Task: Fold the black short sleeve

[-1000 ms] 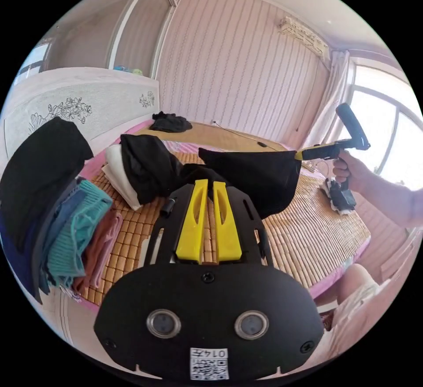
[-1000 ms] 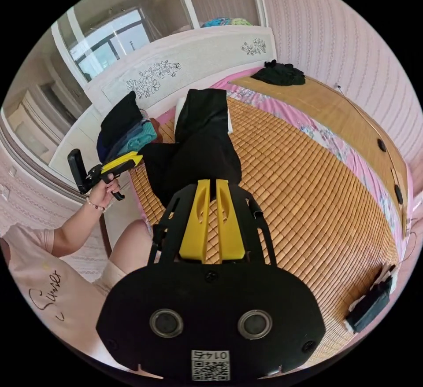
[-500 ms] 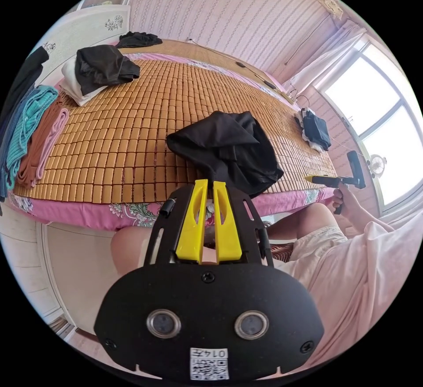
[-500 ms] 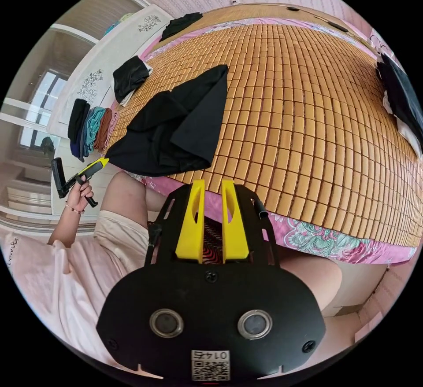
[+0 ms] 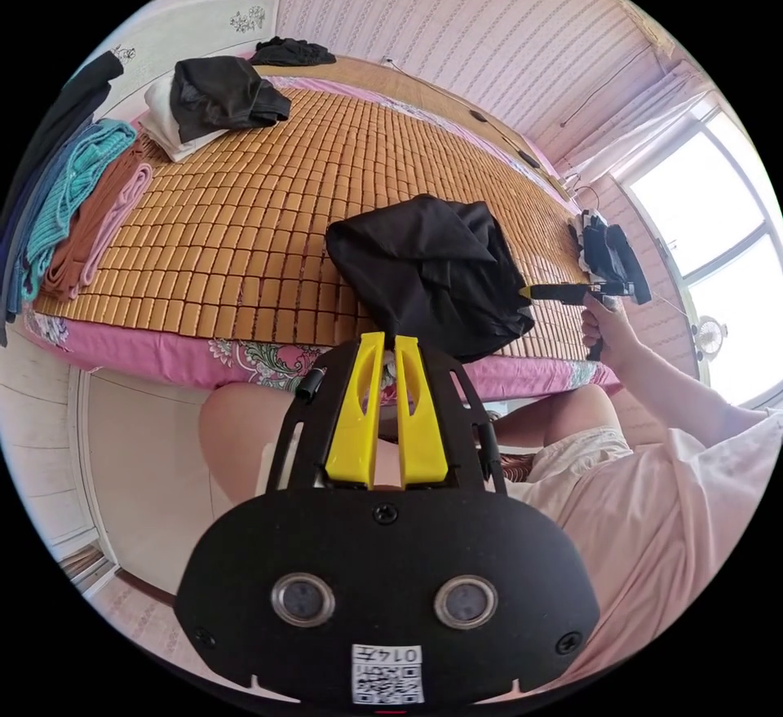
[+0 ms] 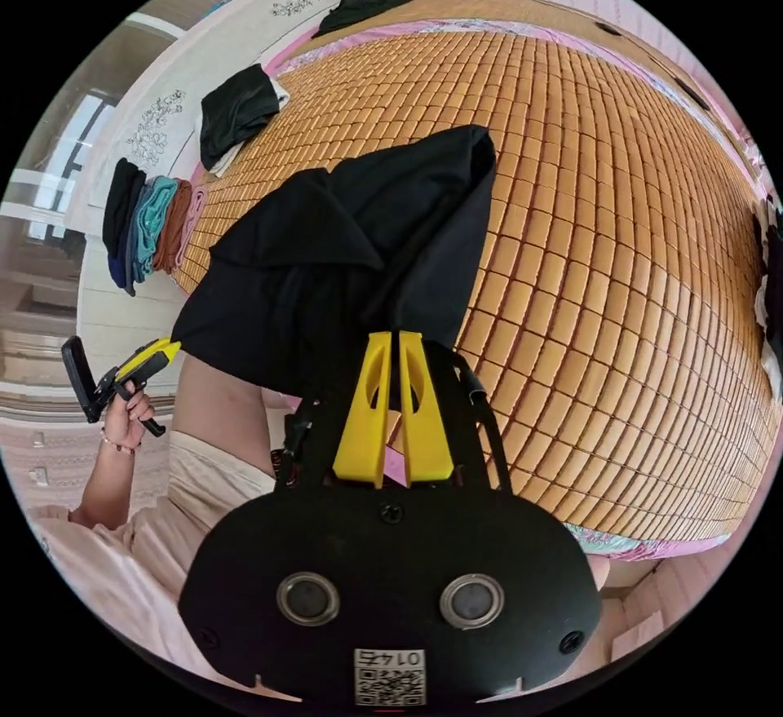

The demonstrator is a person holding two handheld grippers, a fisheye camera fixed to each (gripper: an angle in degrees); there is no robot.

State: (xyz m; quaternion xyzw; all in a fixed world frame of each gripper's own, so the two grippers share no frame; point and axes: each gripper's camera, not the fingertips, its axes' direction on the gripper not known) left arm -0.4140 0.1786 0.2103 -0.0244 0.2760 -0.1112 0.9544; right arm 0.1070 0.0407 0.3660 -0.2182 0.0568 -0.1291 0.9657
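We're holding two yellow-jawed grippers over a bed w/ a woven bamboo mat (image 6: 587,203). The black short sleeve shirt (image 6: 342,260) lies bunched near the bed's near edge, part draped on the mat, part lifted toward us.

Left gripper (image 5: 385,339): in its own view the jaws are nearly together, tips meeting a low corner of the shirt. In the right gripper view the same gripper (image 6: 167,347) sits at the shirt's far corner w/ fabric pulled taut to its tip, so we judge it's pinching cloth.

Right gripper (image 6: 390,339): jaws almost closed, a narrow gap left, black fabric running right between the tips. In the left gripper view it (image 5: 530,292) touches the shirt's opposite edge, held by a hand (image 5: 602,325). It looks clamped on the hem or a corner; which part, we can't tell.

Progress, as a judgement: early. The shirt is rumpled, layers overlapping, no clean fold lines, not spread flat. Left to do: stretch it between the two grips, lay it flat on the mat, then fold sleeves and body.

Elsewhere: a stack of folded clothes (image 5: 73,203) at the bed's side, a dark garment on a white pillow (image 5: 224,97) near the headboard (image 6: 163,117), another dark heap (image 5: 292,52) further back.
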